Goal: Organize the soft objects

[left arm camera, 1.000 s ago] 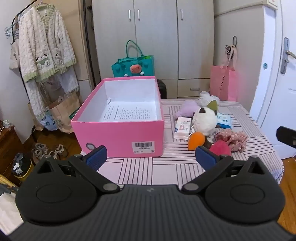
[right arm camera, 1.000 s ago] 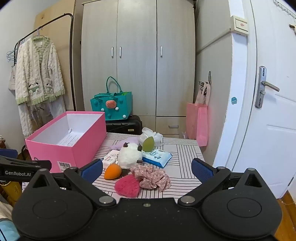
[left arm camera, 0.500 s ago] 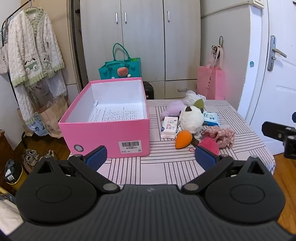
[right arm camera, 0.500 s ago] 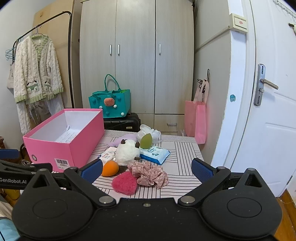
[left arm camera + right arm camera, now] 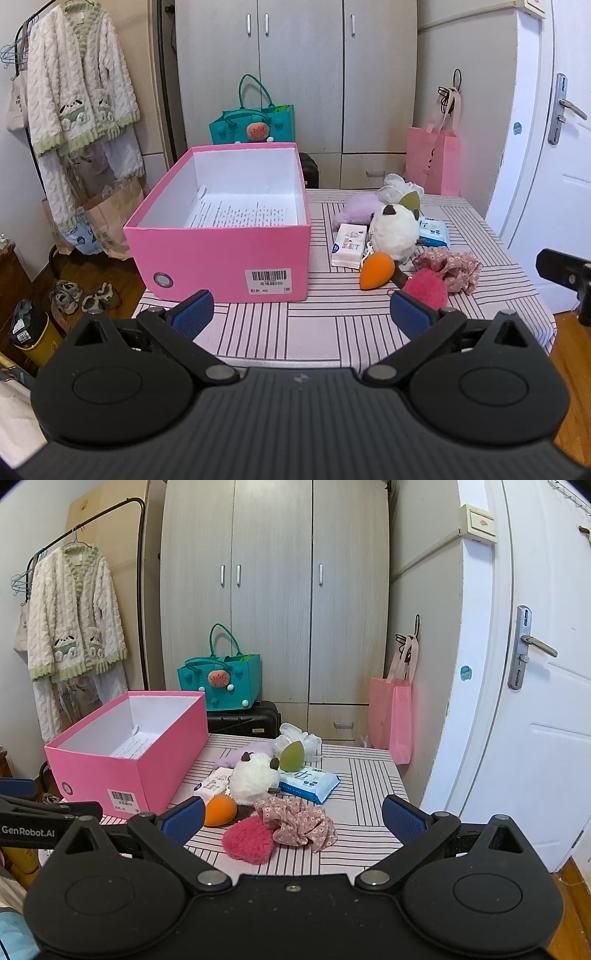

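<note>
green sponge plainest from right claw view

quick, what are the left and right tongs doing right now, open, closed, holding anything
Left tongs: open, holding nothing.
Right tongs: open, holding nothing.

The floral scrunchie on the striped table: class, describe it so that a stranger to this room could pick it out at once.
Start at the big pink box on the striped table, then look to the heap of soft things beside it. At the heap's near edge, right of the fuzzy magenta puff, lies the scrunchie. Alone among its plain neighbours, it is ruffled dusty-pink cloth printed with tiny flowers.
</note>
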A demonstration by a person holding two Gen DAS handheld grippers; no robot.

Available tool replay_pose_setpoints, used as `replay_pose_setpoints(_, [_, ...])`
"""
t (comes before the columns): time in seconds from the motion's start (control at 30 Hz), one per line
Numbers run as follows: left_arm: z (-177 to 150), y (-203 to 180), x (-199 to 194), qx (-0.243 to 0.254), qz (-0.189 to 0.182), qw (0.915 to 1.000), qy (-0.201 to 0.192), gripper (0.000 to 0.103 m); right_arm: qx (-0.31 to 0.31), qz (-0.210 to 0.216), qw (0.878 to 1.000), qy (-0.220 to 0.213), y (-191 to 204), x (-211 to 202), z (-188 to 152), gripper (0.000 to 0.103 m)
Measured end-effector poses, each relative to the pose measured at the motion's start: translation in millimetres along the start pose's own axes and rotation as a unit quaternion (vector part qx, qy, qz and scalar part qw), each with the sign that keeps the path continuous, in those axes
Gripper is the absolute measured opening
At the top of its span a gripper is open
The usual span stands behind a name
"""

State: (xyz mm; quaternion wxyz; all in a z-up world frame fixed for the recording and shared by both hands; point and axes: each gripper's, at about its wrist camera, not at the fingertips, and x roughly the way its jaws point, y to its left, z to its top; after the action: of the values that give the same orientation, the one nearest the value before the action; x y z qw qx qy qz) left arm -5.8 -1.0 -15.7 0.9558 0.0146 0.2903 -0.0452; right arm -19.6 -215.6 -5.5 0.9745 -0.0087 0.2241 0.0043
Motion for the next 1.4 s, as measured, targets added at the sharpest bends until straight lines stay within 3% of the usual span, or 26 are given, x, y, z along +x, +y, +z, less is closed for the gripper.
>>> replay_pose_setpoints(1.4, [-6.4, -3.8, 6.5, 0.006, 0.006, 1.0000, 0.002, 0.103, 0.009, 0.000, 1.000, -0.002, -5.0, 1.3, -4.5, 0.103])
